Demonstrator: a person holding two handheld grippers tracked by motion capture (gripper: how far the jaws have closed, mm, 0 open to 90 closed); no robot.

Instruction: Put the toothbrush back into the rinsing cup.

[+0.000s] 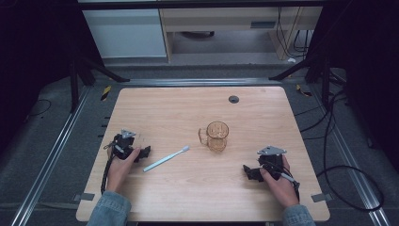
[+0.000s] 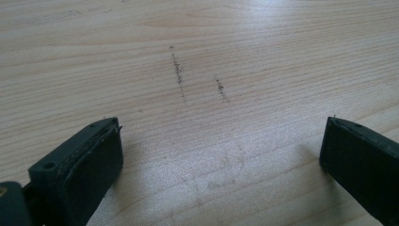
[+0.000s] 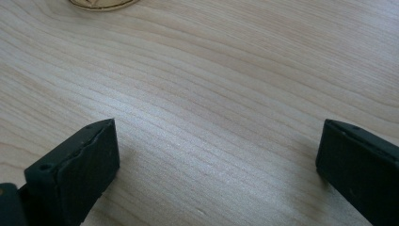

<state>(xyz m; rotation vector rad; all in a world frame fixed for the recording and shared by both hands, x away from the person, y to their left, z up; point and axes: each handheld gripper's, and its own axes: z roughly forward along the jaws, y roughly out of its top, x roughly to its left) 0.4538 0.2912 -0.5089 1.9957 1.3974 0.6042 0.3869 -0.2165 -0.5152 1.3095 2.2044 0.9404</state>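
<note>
Denim sleeves [image 1: 109,207] enter at the near edge of the light wooden table [image 1: 197,197], each hand holding a tool. Left tool [image 1: 141,153] rests on the wood at the left side, jaws spread wide with nothing between them; its own view shows pale grain with two short dark scuff marks [image 2: 179,75]. Right tool [image 1: 249,172] lies at the right near side, likewise released and empty. Between them, a pale blue toothbrush [image 1: 166,158] lies slantwise, and an amber glass mug [image 1: 215,136] stands upright just beyond it. A round dark grommet [image 1: 234,99] sits near the far edge. Grey carpet [image 1: 42,155], metal rails, black cables [image 1: 343,155] and pale cabinets [image 1: 127,33] surround the table.
</note>
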